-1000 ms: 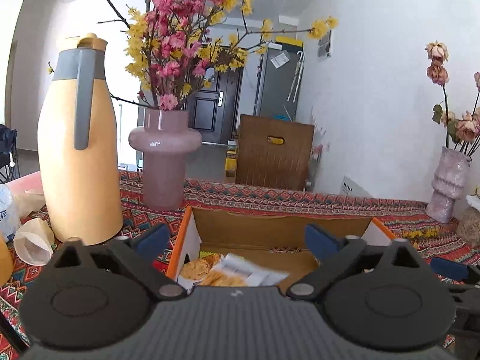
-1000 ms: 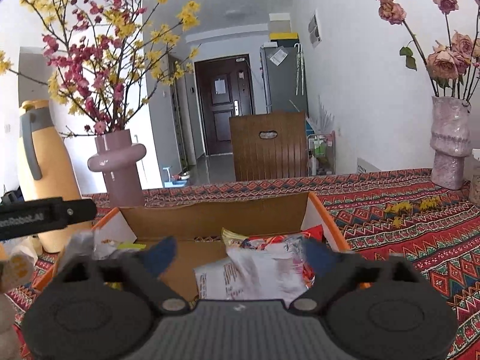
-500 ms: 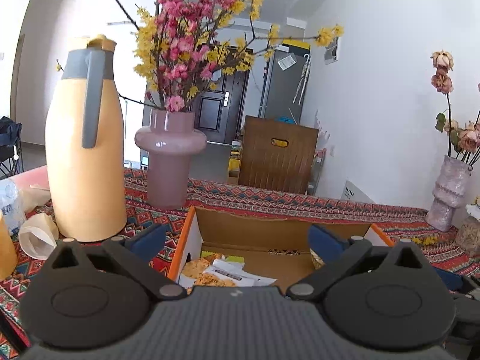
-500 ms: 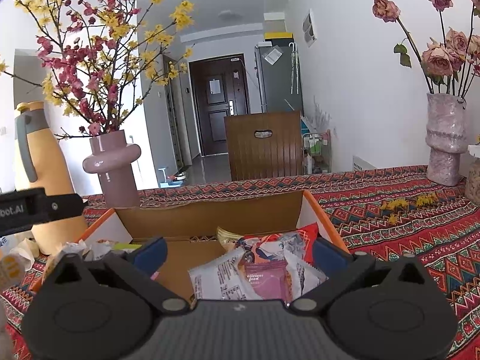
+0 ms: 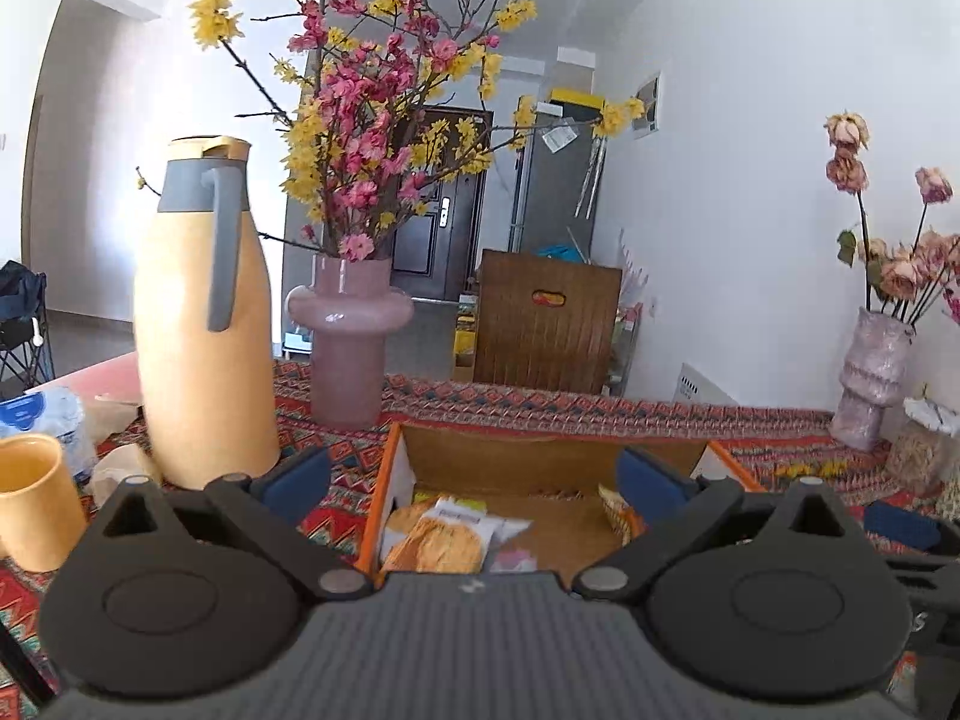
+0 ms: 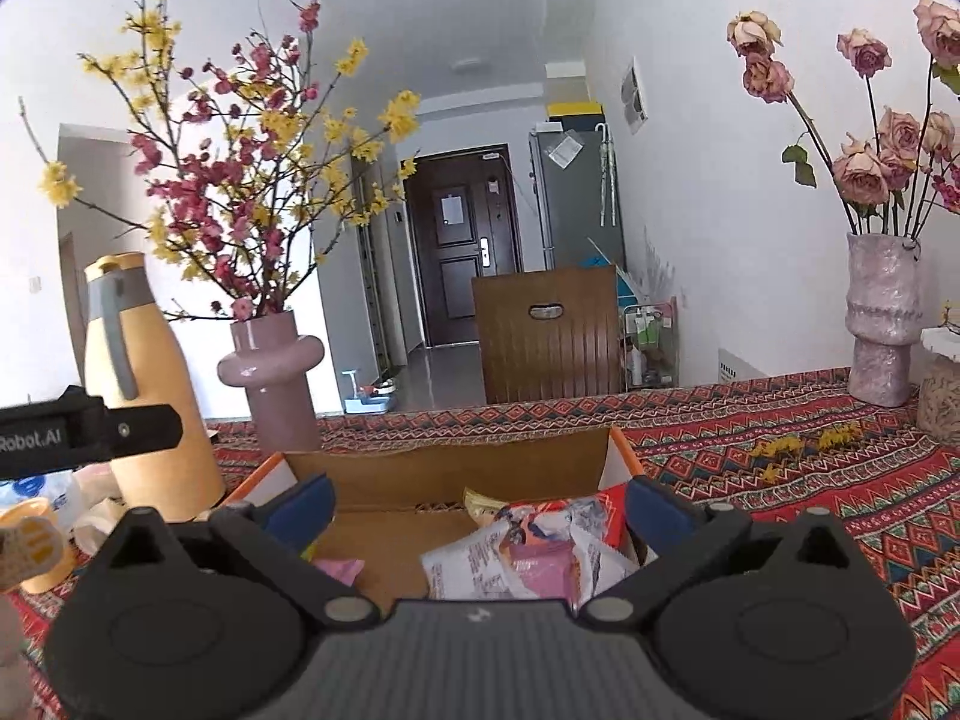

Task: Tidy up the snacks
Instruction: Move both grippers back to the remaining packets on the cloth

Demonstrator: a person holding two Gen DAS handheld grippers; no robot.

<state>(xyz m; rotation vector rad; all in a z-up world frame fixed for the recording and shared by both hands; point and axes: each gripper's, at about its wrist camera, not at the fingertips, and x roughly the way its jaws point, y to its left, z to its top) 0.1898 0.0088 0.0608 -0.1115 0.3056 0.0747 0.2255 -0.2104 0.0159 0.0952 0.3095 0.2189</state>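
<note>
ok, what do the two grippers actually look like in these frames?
Both match: the left gripper and the right gripper each have a dark grey ribbed body, two rounded black housings with circular recesses, black linkage arms on silver pivot pins, and blue finger pads. A black bar carries white "Robot.AI" lettering.

A cloth (image 6: pixel 780 480) of red, orange and teal zigzags covers the bench. The cardboard box (image 5: pixel 540 456) is brown inside with orange edges. The jug (image 5: pixel 204 330) is pale yellow with a grey handle; the cup (image 5: pixel 33 504) is yellow too. One vase (image 5: pixel 348 336) is glossy mauve, with pink and yellow blossoms. Each gripper is black with blue pads (image 6: pixel 300 504).
</note>
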